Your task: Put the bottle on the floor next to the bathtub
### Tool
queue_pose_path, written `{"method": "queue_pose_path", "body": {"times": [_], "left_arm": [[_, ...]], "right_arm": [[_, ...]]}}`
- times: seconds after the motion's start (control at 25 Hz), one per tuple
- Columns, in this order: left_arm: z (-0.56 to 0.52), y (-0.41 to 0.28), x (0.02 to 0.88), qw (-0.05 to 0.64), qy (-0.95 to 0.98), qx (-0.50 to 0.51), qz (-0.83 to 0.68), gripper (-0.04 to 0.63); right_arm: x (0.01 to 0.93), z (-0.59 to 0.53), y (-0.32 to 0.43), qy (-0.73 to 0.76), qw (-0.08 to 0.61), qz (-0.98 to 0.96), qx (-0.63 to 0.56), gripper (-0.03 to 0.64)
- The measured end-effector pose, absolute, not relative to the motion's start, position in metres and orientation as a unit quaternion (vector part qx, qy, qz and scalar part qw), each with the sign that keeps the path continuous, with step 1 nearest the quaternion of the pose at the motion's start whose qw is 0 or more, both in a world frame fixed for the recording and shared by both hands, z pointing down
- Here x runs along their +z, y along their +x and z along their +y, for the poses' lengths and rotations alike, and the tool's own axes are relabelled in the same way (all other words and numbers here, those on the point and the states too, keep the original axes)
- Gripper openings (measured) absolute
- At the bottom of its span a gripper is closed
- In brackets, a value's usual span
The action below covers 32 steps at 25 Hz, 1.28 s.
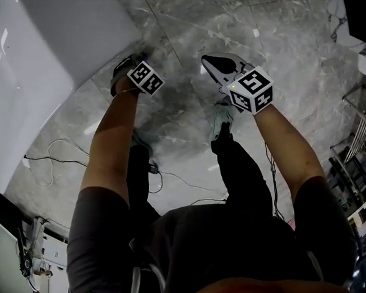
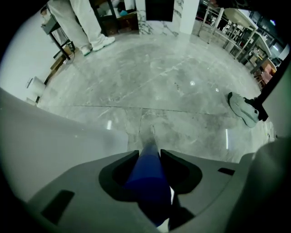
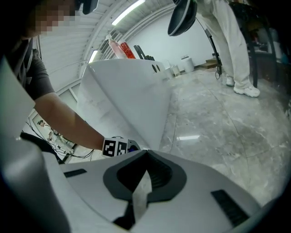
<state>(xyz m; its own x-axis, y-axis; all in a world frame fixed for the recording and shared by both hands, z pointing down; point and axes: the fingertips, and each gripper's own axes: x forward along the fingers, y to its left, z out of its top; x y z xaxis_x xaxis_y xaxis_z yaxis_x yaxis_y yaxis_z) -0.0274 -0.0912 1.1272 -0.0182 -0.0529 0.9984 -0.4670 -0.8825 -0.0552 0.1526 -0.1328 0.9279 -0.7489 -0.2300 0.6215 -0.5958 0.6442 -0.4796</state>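
our shirt (image 1: 237,244): dark, right under the head camera, with both bare arms (image 1: 109,140) reaching down from it.
left gripper (image 2: 149,154): jaws part-way apart and clamped on the blue bottle (image 2: 146,179), so we've got hold of it.
bottle: pointing down at the grey marble floor (image 2: 182,82), just beside the white bathtub (image 2: 54,136). we can't tell if it touches down.
right gripper (image 3: 145,154): jaws together, nothing in them, hanging over the floor apart from the left one.
our shoe (image 1: 221,119): on the floor between the arms.
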Motion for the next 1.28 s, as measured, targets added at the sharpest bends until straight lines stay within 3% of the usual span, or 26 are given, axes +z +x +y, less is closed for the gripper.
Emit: {"method": "queue_pose_path", "body": {"times": [0.28, 0.48, 0.68, 0.96, 1.28], "left_arm": [[-0.099, -0.020, 1.130, 0.139, 0.694, 0.681, -0.190, 0.148], [-0.103, -0.021, 1.112, 0.148, 0.702, 0.665, -0.207, 0.254], [-0.104, -0.016, 1.054, 0.152, 0.721, 0.637, -0.227, 0.287], [-0.088, -0.013, 0.905, 0.184, 0.750, 0.571, -0.279, 0.290], [-0.057, -0.029, 0.641, 0.252, 0.795, 0.412, -0.367, 0.288]], "right_arm": [[0.931, -0.126, 0.154, 0.240, 0.264, -0.863, 0.359, -0.008], [0.922, -0.121, 0.150, 0.239, 0.268, -0.861, 0.360, -0.008], [0.878, -0.119, 0.138, 0.246, 0.265, -0.861, 0.356, -0.008], [0.746, -0.110, 0.119, 0.249, 0.262, -0.872, 0.330, -0.008], [0.541, -0.095, 0.100, 0.238, 0.247, -0.896, 0.281, -0.008]]}}
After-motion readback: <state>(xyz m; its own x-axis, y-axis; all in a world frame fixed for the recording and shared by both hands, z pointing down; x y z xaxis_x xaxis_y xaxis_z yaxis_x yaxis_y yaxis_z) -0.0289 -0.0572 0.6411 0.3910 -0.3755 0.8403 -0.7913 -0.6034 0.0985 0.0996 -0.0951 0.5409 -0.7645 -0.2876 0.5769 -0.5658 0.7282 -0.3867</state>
